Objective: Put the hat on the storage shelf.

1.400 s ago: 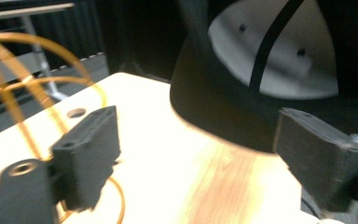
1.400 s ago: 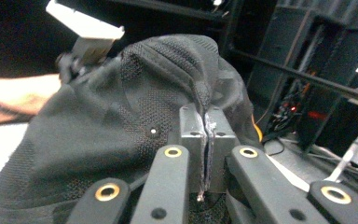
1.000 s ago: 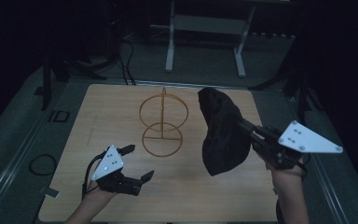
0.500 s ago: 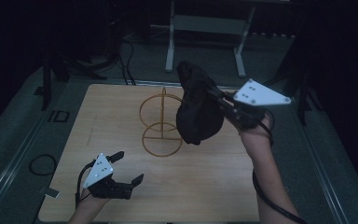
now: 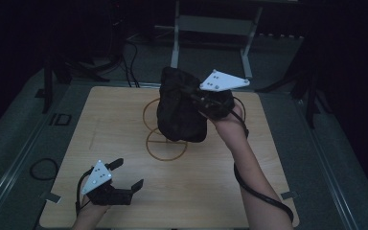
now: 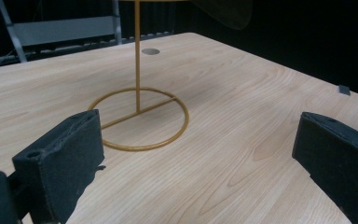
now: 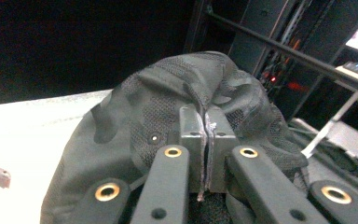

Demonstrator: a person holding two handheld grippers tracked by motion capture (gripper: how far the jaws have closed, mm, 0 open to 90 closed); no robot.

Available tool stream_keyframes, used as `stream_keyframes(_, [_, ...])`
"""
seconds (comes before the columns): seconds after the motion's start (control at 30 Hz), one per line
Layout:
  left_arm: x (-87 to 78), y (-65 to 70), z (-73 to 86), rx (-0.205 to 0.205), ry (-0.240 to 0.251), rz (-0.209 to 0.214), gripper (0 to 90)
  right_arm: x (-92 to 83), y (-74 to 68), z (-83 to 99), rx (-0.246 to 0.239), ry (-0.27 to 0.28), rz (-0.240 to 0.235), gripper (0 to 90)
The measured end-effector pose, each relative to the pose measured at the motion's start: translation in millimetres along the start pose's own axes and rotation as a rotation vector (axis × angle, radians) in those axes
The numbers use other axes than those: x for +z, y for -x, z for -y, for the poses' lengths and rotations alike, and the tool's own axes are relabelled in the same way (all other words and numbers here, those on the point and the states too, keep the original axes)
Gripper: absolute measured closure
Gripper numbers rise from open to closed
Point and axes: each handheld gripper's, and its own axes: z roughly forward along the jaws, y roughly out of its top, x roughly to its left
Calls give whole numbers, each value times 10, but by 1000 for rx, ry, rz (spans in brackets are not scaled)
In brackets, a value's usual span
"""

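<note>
High view: my right gripper (image 5: 197,97) pinches the dark mesh fabric cap (image 5: 179,112) above the gold wire stand (image 5: 166,143), not yet hung; my left gripper (image 5: 124,176) waits spread, holding nothing.

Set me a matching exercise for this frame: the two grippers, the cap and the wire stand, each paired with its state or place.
1. left gripper
2. right gripper
3. dark cap
4. gold wire stand

a. hangs in the air above the stand
b. stands on the wooden table
c. jaws wide apart, nothing between them
d. jaws pinched shut on fabric

Pairs: 1-c, 2-d, 3-a, 4-b
</note>
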Motion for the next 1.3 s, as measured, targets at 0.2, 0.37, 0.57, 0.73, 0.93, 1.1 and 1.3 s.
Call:
stream_keyframes(0.2, [13, -10, 24, -12, -6, 7, 24, 236, -22, 9, 17, -37, -26, 882])
stream_keyframes(0.37, [30, -11, 40, -10, -15, 13, 24, 458, -36, 38, 22, -85, -37, 882])
stream_keyframes(0.57, [27, -18, 47, -12, -13, 14, 24, 568, -68, 68, 37, -81, -49, 882])
stream_keyframes(0.73, [26, -15, 56, -17, -17, 18, 24, 633, -82, 151, 51, -108, -40, 881])
stream_keyframes(0.93, [56, -11, 76, -17, -31, 25, 24, 734, -31, 298, 103, -142, -58, 881])
stream_keyframes(1.1, [56, -25, 74, -25, -29, 27, 24, 765, -43, 292, 103, -145, -67, 881])
stream_keyframes(1.3, [54, -21, 77, -22, -30, 27, 24, 815, -98, 255, 86, -153, -67, 881])
